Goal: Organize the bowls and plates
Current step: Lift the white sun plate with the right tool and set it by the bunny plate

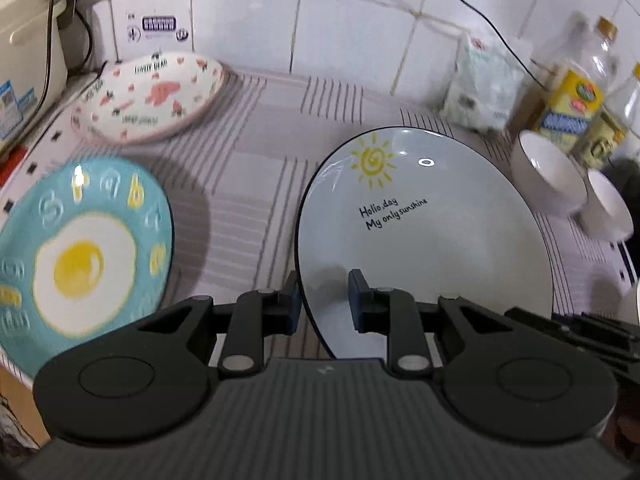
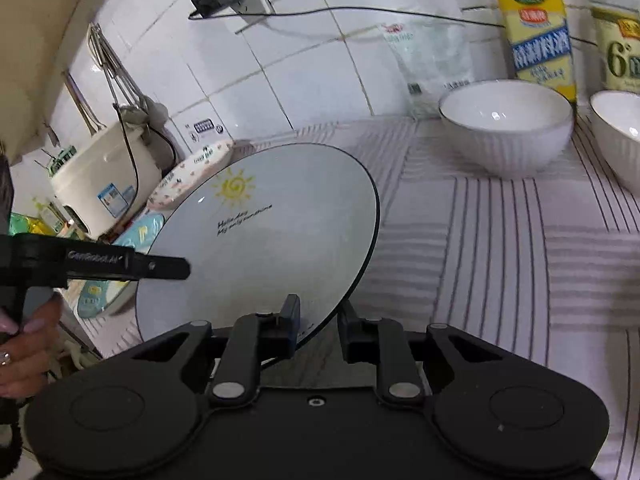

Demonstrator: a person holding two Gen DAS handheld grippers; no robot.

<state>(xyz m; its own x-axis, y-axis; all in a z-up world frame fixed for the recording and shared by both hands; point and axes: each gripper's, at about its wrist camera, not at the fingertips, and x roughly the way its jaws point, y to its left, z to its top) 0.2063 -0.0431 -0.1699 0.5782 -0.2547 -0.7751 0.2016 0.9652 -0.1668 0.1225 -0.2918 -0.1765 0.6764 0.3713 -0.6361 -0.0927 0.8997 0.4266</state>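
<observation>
A pale sun-print plate (image 1: 432, 240) (image 2: 272, 240) is tilted above the striped cloth. My left gripper (image 1: 324, 300) has its jaws on either side of the plate's near rim and holds it. My right gripper (image 2: 318, 324) also straddles the rim at the plate's opposite edge, with a gap at its right finger. A blue fried-egg plate (image 1: 80, 256) (image 2: 140, 232) lies to the left. A pink-patterned plate (image 1: 148, 96) (image 2: 192, 176) leans at the back left. Two white bowls (image 1: 552, 172) (image 2: 508, 124) stand at the right.
A rice cooker (image 2: 104, 184) stands at the far left by the tiled wall. Bottles (image 1: 576, 96) (image 2: 536, 28) and a white bag (image 1: 480, 88) (image 2: 432, 56) line the back right. A black cable (image 2: 360, 10) runs along the wall. The striped cloth (image 2: 500, 240) covers the counter.
</observation>
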